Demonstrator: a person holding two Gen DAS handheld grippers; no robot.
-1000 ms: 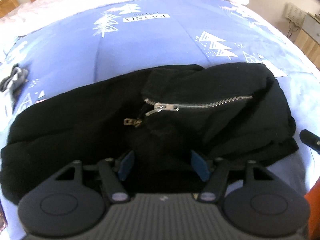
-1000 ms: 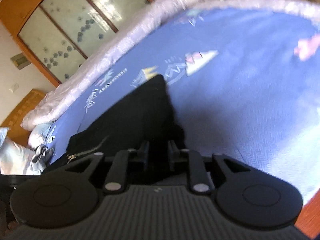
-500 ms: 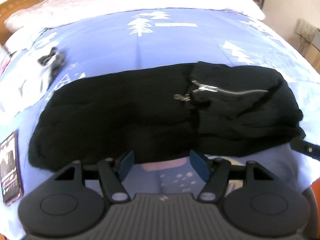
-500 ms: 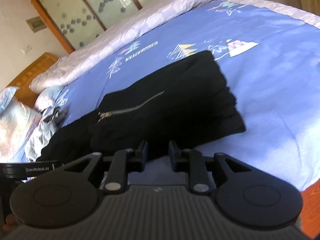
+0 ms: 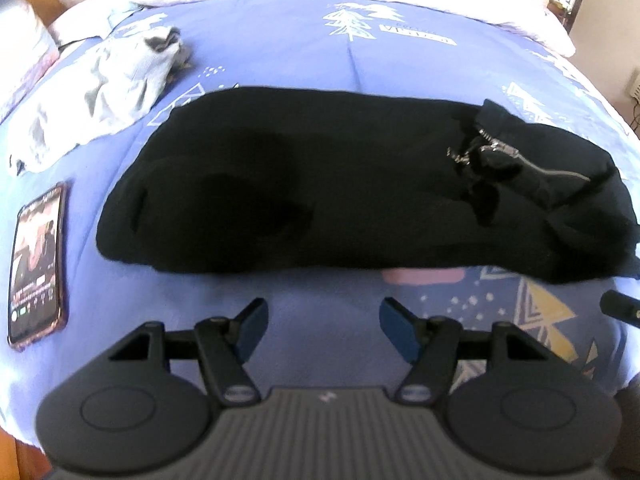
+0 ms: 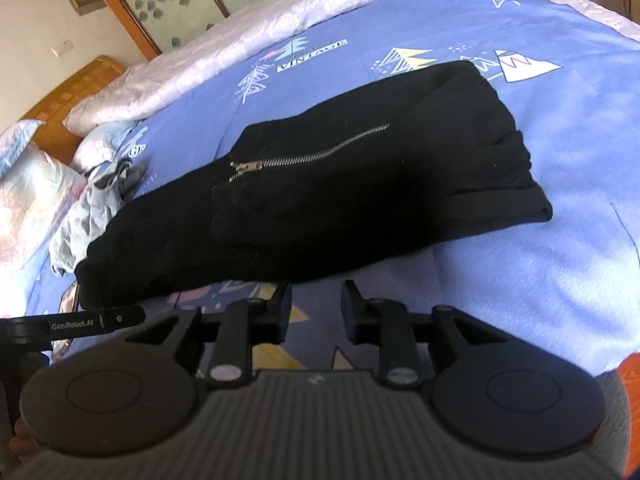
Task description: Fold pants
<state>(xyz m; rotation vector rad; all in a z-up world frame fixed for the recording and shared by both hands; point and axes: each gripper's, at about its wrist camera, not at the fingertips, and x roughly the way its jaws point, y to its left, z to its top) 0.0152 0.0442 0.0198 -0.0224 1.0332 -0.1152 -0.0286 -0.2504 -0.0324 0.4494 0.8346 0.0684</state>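
Note:
The black pants [image 5: 320, 188] lie folded in a long bundle across the blue bedspread [image 5: 280, 48], with a silver zipper [image 5: 536, 164] near the right end. They also show in the right wrist view [image 6: 320, 196], zipper [image 6: 312, 156] on top. My left gripper [image 5: 322, 322] is open and empty, held just short of the pants' near edge. My right gripper [image 6: 314, 310] is open and empty, also just short of the near edge. The right gripper's tip [image 5: 620, 306] shows at the right edge of the left wrist view.
A phone [image 5: 38, 264] with its screen lit lies on the bed left of the pants. A crumpled grey-white garment [image 5: 100, 92] lies at the far left, also in the right wrist view [image 6: 88, 208]. Pillows and a wooden headboard [image 6: 72, 92] stand beyond.
Both grippers have pulled back off the pants toward the near edge of the bed. The right gripper, shut on the fabric a second ago, has let go and opened.

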